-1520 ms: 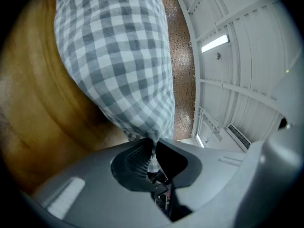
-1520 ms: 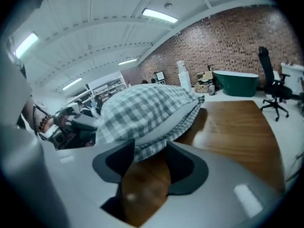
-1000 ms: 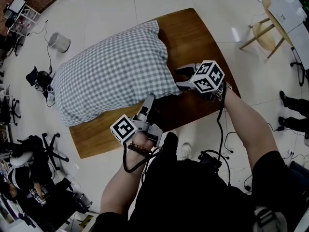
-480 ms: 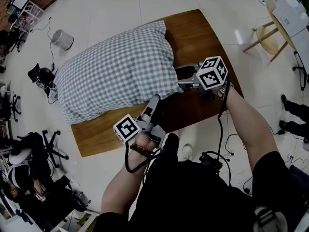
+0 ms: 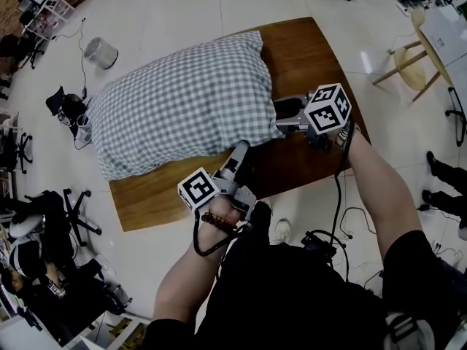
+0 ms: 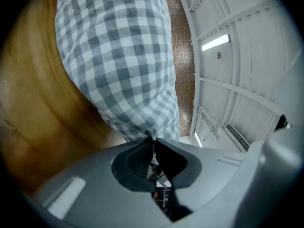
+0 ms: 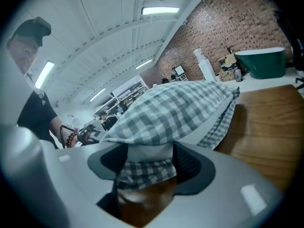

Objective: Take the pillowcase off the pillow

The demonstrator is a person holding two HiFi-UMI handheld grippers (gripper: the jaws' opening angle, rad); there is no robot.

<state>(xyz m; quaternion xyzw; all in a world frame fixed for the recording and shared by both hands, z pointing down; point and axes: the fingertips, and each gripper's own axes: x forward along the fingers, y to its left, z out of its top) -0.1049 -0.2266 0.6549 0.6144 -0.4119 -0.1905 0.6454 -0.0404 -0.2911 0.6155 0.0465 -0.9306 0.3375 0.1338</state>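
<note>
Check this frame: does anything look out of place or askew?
In the head view the pillow hangs past the left end of the wooden table, over the floor. Nothing else stands out.

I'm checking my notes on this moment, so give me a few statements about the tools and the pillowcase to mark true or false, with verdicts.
1. The left tool is pinched shut on the checked pillowcase. True.
2. The pillowcase lies on the floor. False: it lies on the wooden table.
3. The right tool is shut and empty. False: its jaws stand apart and have just been opening, with the pillowcase's end between them.
4. A bin stands on the floor. True.
</note>
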